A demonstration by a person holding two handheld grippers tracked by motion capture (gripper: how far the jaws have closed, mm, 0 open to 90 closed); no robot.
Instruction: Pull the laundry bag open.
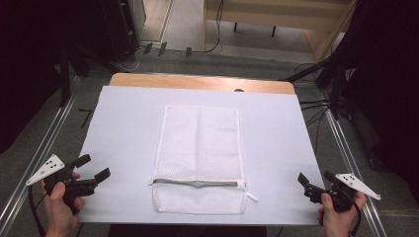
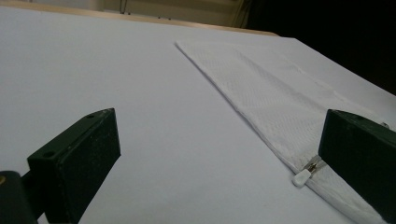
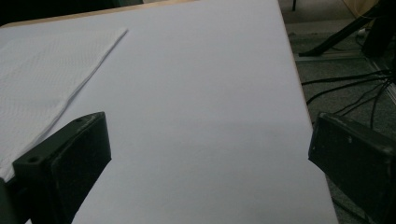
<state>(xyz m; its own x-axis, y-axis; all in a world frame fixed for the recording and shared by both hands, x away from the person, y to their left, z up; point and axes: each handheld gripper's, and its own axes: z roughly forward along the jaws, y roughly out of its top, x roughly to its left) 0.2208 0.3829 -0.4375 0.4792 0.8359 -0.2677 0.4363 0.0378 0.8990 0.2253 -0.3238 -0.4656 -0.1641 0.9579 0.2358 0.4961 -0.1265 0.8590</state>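
Flat white mesh bag (image 1: pixel 198 153) w/ grey zip; left gripper (image 1: pixel 94 168), right gripper (image 1: pixel 316 179) jaws spread, empty.

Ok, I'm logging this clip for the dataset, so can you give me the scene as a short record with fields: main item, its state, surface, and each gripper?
main item: white mesh laundry bag, lying flat at the middle of the sheet
zipper: grey zipper across the near end, looks closed; white pull tab at its left end
surface: white sheet over a wooden table
left gripper: open, empty, left of the bag
right gripper: open, empty, right of the bag
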